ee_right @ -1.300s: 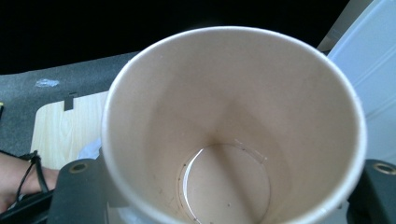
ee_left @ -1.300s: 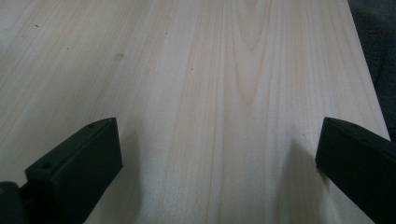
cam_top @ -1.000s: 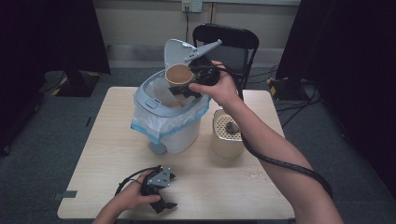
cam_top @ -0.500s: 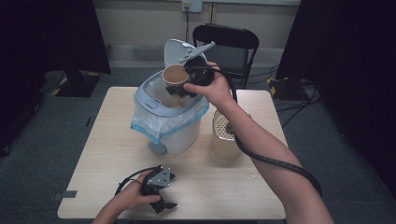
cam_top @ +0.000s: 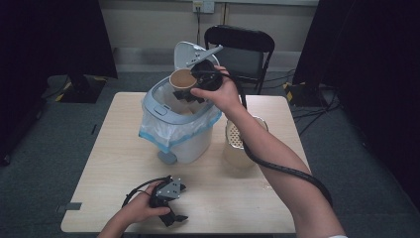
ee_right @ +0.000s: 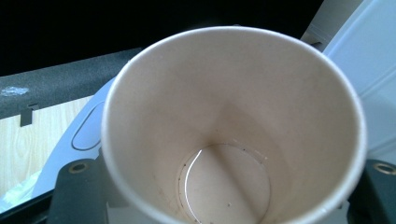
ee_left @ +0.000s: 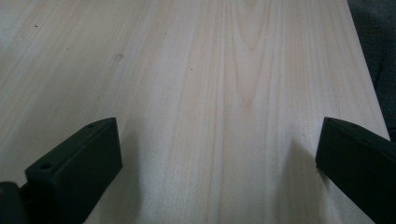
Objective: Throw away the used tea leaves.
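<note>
A brown paper cup (cam_top: 182,79) hangs tilted over the open white bin (cam_top: 178,134), with my right gripper (cam_top: 197,90) shut on its sides. In the right gripper view the cup (ee_right: 233,126) is seen from above, empty apart from a few specks, with a black jaw at each side of my right gripper (ee_right: 229,186). Near the table's front edge my left gripper (cam_top: 180,203) lies in a hand, open. The left gripper view has bare wood between the wide-apart jaws of my left gripper (ee_left: 219,158).
The bin's lid (cam_top: 190,53) stands up at the back, and a clear bag (cam_top: 163,136) lines its rim. A beige jar with a perforated top (cam_top: 240,148) stands right of the bin, under the right forearm. A black chair (cam_top: 240,49) is behind the table.
My right gripper has carried the cup slightly left, further over the bin's opening. The left gripper has stayed still on the table.
</note>
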The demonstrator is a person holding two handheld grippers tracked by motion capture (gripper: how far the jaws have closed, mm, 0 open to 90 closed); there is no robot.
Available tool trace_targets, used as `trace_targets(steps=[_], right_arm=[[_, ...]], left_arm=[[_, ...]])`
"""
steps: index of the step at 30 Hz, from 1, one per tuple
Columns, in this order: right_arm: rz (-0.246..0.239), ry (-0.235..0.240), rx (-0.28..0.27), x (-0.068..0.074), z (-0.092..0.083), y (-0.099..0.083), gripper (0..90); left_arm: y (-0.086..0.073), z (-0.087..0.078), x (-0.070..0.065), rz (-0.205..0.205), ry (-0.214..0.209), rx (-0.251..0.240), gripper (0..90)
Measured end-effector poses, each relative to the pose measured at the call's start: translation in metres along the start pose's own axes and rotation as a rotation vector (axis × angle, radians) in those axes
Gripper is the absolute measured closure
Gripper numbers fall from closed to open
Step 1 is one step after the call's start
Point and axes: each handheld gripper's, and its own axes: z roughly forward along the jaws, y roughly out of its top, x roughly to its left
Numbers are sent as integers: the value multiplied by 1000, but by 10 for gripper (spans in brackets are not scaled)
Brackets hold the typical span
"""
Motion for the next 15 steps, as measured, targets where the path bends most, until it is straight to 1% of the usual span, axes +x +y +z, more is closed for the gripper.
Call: trace_targets(steps=[3,9,10,11,15], right_arm=[[-2,-1,6,1,3,-1,269],[1,-2,6,0,9,-3,267],[1,-2,5,0,9,-3,266],[1,-3,3,0,10,-4,265],[5,-9,7,-1,12,-5,255]], left_arm=[[1,-1,0,3,6,18,0],[1,-1,0,3,6,17,0],[1,-2,0,1,7,26,0],[1,-1,0,3,6,17,0],[1,-1,0,4,5,17,0]])
